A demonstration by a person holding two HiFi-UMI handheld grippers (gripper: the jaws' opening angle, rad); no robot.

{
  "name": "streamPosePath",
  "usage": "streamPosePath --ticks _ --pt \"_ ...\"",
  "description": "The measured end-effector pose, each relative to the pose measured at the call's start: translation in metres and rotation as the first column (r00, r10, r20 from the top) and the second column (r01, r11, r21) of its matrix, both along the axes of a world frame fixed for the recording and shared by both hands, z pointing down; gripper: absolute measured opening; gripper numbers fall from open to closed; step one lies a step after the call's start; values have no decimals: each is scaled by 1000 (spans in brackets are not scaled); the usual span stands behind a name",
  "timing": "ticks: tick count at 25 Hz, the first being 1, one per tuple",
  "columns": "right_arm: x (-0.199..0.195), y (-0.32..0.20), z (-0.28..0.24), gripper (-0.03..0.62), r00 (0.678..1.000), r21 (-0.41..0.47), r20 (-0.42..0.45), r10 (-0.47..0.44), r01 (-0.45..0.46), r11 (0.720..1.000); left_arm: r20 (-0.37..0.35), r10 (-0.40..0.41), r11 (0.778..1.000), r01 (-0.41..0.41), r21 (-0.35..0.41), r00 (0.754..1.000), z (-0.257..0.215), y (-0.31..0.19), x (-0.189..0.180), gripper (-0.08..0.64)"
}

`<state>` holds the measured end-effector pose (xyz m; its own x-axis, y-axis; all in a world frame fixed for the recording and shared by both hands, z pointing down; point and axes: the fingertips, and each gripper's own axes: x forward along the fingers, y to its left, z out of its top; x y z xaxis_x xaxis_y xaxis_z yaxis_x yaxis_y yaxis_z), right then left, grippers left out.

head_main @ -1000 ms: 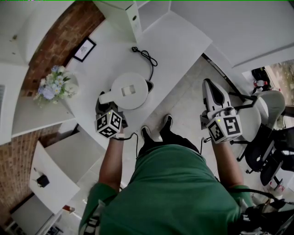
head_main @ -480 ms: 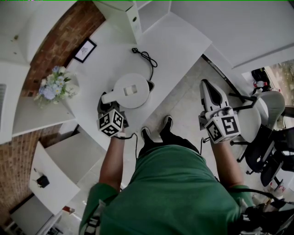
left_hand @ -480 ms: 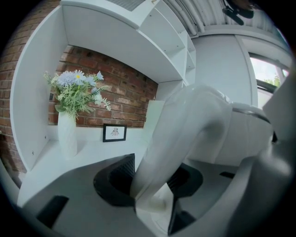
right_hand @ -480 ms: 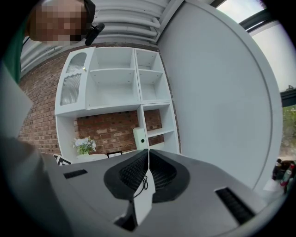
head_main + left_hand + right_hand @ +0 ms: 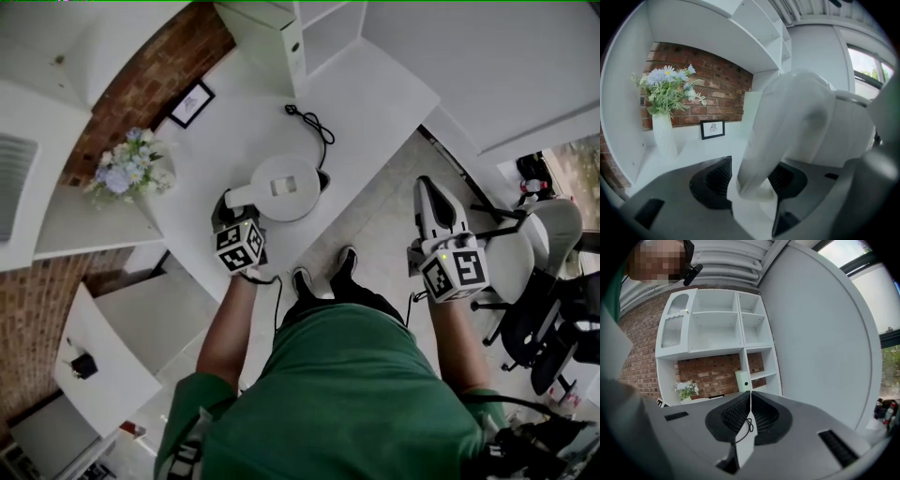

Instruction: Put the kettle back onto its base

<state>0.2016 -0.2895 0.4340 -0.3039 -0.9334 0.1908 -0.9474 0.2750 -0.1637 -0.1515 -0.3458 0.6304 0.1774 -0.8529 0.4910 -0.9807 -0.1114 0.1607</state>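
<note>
White kettle (image 5: 286, 187): stands on the counter (image 5: 375, 84) near its front edge, seen from above; handle (image 5: 240, 198) points toward the left gripper (image 5: 230, 211).
Base (image 5: 323, 178): almost all hidden under the kettle. Only a dark sliver shows at the kettle's right side. Cannot tell whether the kettle sits square on it.
Cord (image 5: 317, 127): runs from that sliver across the counter, its plug lying on the surface.
Left gripper view: kettle body very close, blurred and cut off at the right edge. A jaw hides its foot.
Head view: marker cube (image 5: 241, 246) covers most of the left jaws.
Left gripper: jaws wide and opening, handle between them. A gap shows beside the left pad (image 5: 717, 176). The handle partly hides the right pad, so contact there is unclear.
Right gripper (image 5: 427, 187): over the floor, well apart from the kettle. Jaws together at the tips, nothing held.
Flowers (image 5: 127, 169): at the counter's left end, by the brick wall.
</note>
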Motion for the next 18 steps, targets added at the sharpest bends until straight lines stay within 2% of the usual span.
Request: streamPosePath --ticks 3,7,13,18 --pt "-11 6 -1 26 1000 -1 -8 1 -1 1000 68 -13 998 17 -65 998 14 18 -4 219" --pt "-23 15 -6 26 1000 11 -8 0 0 1000 62 -8 997 12 -73 998 15 44 -9 219" --pt "-35 24 -24 26 1000 49 -14 17 -16 999 -12 -20 999 20 27 1000 -39 61 -42 214" --pt "-54 31 -40 25 1000 78 -20 -3 4 997 -48 18 987 -10 161 999 -109 60 -53 82"
